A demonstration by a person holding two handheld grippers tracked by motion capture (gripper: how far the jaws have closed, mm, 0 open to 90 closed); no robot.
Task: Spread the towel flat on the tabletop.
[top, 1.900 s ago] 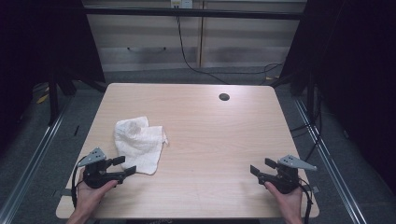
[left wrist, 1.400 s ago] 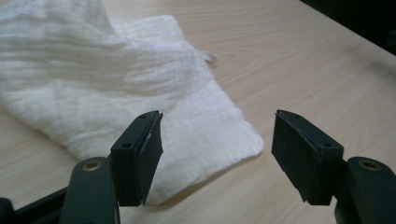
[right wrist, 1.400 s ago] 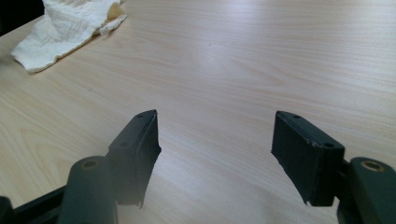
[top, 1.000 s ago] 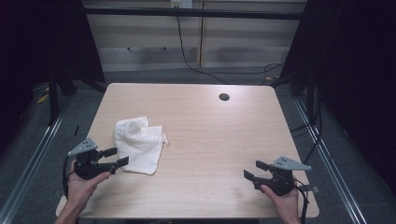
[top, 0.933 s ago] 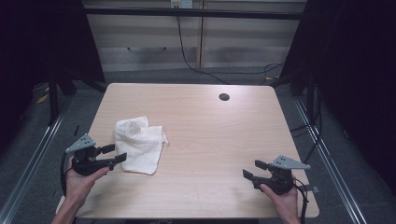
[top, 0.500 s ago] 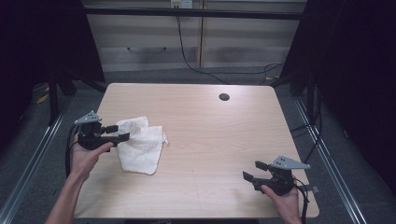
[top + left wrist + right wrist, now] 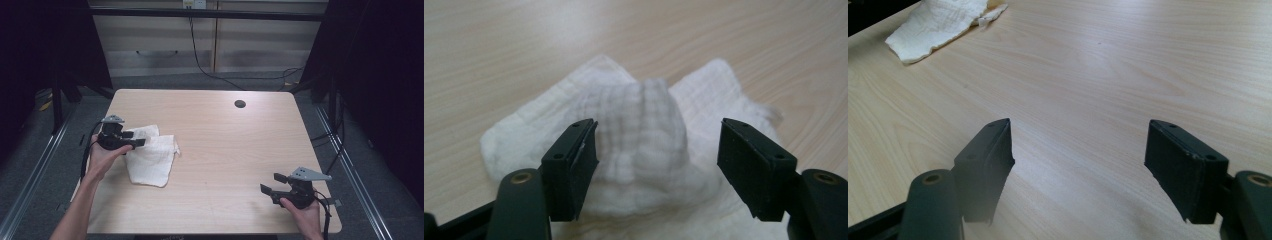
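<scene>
- My left gripper [image 7: 134, 138] stood at the left edge of the white cloth [image 7: 150, 159], jaws spread wide, with a raised fold of the cloth [image 7: 644, 130] between them and no pad pressing on it.
- The cloth lay crumpled on the left half of the wooden table [image 7: 235, 145], with a small dark hole [image 7: 240, 104] near the far edge.
- My right gripper [image 7: 273, 183] hung near the front right corner, well apart from the cloth; its jaws had just been opening and stood wide, nothing between them.

Black tool [image 7: 134, 139] jaws, grey three-cornered plates, trailing cables.
</scene>
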